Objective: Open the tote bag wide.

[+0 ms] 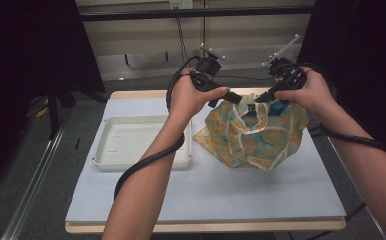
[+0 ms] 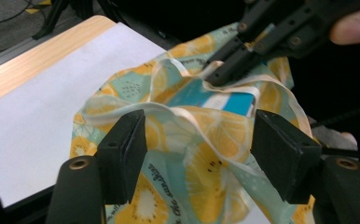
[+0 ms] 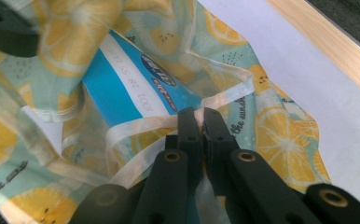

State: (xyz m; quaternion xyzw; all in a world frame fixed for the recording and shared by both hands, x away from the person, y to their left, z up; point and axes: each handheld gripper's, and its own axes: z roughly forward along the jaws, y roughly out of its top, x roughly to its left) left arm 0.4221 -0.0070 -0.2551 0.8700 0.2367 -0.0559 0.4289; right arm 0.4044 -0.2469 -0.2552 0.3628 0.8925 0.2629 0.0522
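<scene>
Table [image 1: 206, 200] w/ a sheet [image 1: 221, 190] over most of its top. Tray [image 1: 131, 142] sits on the sheet, left half. Bag [image 1: 253, 135] stands just right of the tray, near the table's far edge, mouth up. Box [image 3: 136, 88] is in the bag, leaning. Left gripper [image 1: 224, 96] is at the bag's near-left rim, rim cloth btwn its jaws, not pinched. Right gripper [image 1: 261, 97] is at the far-right rim, clamped on a handle strap [image 3: 169, 123]. Both grippers are above the bag, facing each other.
</scene>
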